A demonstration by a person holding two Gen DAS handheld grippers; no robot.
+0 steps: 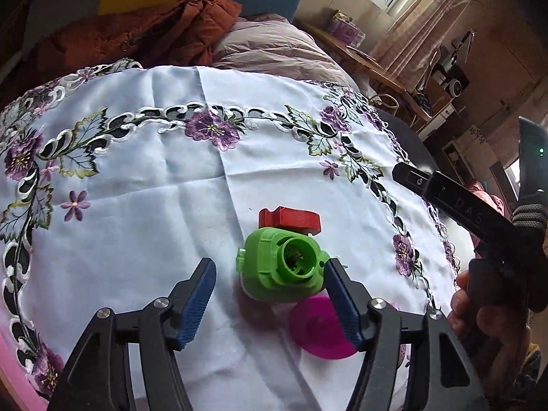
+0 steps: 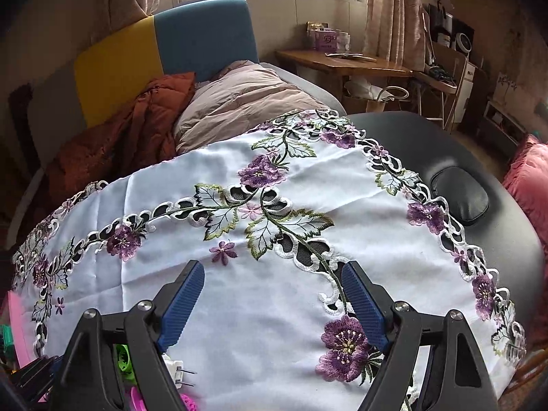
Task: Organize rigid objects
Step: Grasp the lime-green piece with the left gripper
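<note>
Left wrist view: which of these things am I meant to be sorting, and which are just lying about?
For the job:
- green part, between the open left gripper fingers
- red piece behind it
- magenta disc
- white plug beside the open right gripper

Lying about:
- embroidered tablecloth
- rust-coloured jacket
- pink quilt

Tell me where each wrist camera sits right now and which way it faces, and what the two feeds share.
Left wrist: behind the open left tool, looking forward and down at the green part, red piece and magenta disc between its fingers; the right tool and the person's hand show at right.
Right wrist: behind the open right tool, facing bare embroidered tablecloth, with bed and window beyond; only its own fingers show.
Shared: the tablecloth, orange quilt, wooden desk.
</note>
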